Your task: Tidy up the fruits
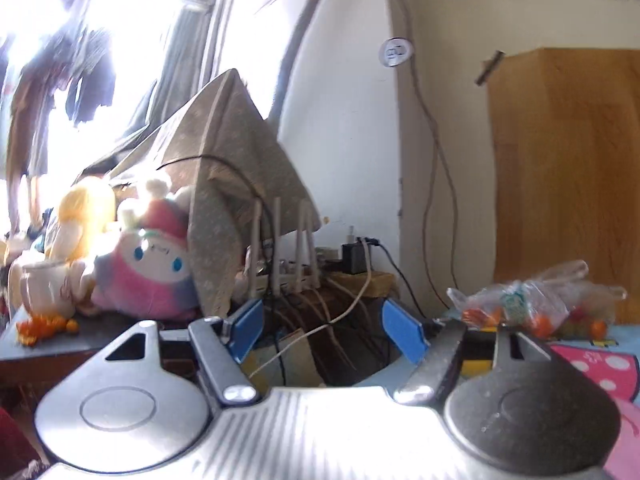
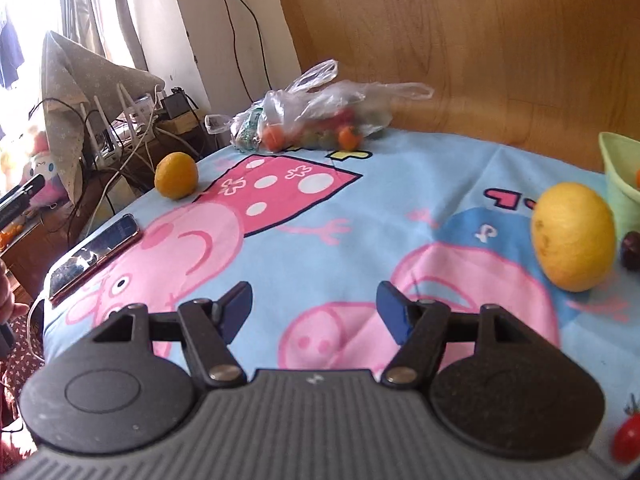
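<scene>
- The left gripper [image 1: 323, 329] is seen with jaws apart and nothing between them, aimed past the bed edge at a router [image 1: 280, 268].
- The right gripper [image 2: 314, 310] is held released and empty above the cartoon sheet [image 2: 360, 208].
- An orange [image 2: 176, 175] lies near the sheet's left edge; a lemon [image 2: 573, 237] lies at right, beside a green bowl [image 2: 618, 184].
- A fruit bag [image 2: 316, 120] rests at the far edge, against the wooden board.

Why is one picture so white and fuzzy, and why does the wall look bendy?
Left wrist view: the window glares white, things smear from motion, and glare washes out the left gripper body. Right wrist view: sharper, evenly lit, though the fisheye lens curves the wooden wall and the tablecloth edge.
</scene>
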A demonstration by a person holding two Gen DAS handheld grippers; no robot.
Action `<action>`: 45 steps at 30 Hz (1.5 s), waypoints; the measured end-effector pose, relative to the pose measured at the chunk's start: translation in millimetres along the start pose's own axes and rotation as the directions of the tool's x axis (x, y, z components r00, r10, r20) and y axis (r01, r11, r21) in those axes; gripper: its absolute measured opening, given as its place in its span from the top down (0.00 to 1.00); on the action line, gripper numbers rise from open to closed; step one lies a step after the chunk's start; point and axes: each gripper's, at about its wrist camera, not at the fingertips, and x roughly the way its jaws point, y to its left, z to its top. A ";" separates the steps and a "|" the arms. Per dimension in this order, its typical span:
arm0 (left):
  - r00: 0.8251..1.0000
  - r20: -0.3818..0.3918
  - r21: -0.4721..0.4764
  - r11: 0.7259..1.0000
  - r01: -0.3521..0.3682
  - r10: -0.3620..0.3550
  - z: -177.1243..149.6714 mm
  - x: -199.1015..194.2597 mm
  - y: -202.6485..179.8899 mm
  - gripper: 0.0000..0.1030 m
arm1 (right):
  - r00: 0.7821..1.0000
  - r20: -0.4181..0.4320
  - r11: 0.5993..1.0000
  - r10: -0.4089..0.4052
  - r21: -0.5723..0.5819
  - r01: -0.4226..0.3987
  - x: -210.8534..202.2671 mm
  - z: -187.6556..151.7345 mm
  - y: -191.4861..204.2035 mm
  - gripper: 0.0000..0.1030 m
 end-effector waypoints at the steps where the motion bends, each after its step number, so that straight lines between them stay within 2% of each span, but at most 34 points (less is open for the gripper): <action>1: 1.000 -0.006 -0.057 0.998 -0.025 0.025 1.9 5.7 11.6 0.34 | 1.000 0.001 0.999 -0.024 -0.047 0.024 12.1 3.7 5.0 0.31; 3: 0.995 -0.011 -0.152 0.983 -0.103 0.103 1.0 17.8 30.9 0.34 | 0.995 -0.015 0.993 -0.101 -0.068 0.100 37.6 12.4 6.0 0.31; 5: 0.989 -0.040 -0.182 0.972 -0.149 0.144 -2.9 31.7 42.2 0.35 | 0.987 -0.017 0.985 -0.159 -0.073 0.157 56.6 17.6 0.4 0.30; 6: 0.986 -0.050 -0.184 0.969 -0.167 0.161 -5.6 36.9 45.8 0.35 | 0.983 -0.016 0.981 -0.181 -0.079 0.179 61.6 19.1 -2.8 0.27; 7: 0.985 -0.056 -0.189 0.967 -0.171 0.163 -7.8 41.4 48.5 0.35 | 0.980 -0.025 0.978 -0.199 -0.071 0.196 64.3 20.9 -4.9 0.16; 8: 0.987 -0.062 -0.205 0.966 -0.157 0.147 -9.6 47.9 50.5 0.35 | 0.978 -0.037 0.977 -0.204 -0.064 0.202 66.4 21.4 -6.9 0.04; 9: 0.989 -0.068 -0.224 0.964 -0.145 0.133 -11.4 53.3 53.0 0.35 | 0.979 -0.055 0.980 -0.197 -0.054 0.194 66.4 19.6 -10.5 0.00; 12: 0.993 -0.094 -0.285 0.954 -0.095 0.071 -14.9 69.3 62.2 0.34 | 0.978 -0.049 0.978 -0.202 -0.062 0.199 63.8 16.3 -8.2 0.00; 16: 0.993 -0.114 -0.400 0.916 -0.028 -0.020 -21.6 81.8 76.4 0.30 | 0.978 -0.051 0.978 -0.203 -0.062 0.199 63.9 16.7 -8.1 0.00; 18: 0.989 -0.134 -0.425 0.905 -0.003 -0.060 -25.4 87.2 80.6 0.30 | 0.978 -0.051 0.978 -0.202 -0.061 0.199 64.0 17.4 -8.8 0.00; 23: 0.982 -0.156 -0.475 0.880 0.022 -0.109 -31.8 84.7 82.1 0.30 | 0.978 -0.052 0.978 -0.202 -0.063 0.199 64.2 18.1 -8.4 0.00; 30: 0.985 -0.150 -0.377 0.926 0.024 -0.086 -33.2 78.2 63.2 0.29 | 0.978 -0.053 0.978 -0.202 -0.063 0.199 64.1 18.0 -8.5 0.00; 39: 0.984 -0.152 -0.416 0.909 0.022 -0.093 -38.3 82.3 72.4 0.29 | 0.978 -0.054 0.978 -0.202 -0.063 0.199 63.8 17.9 -8.7 0.00; 45: 0.988 -0.132 -0.376 0.926 0.024 -0.080 -35.9 77.6 65.7 0.29 | 0.978 -0.054 0.978 -0.202 -0.064 0.198 64.0 17.9 -8.4 0.00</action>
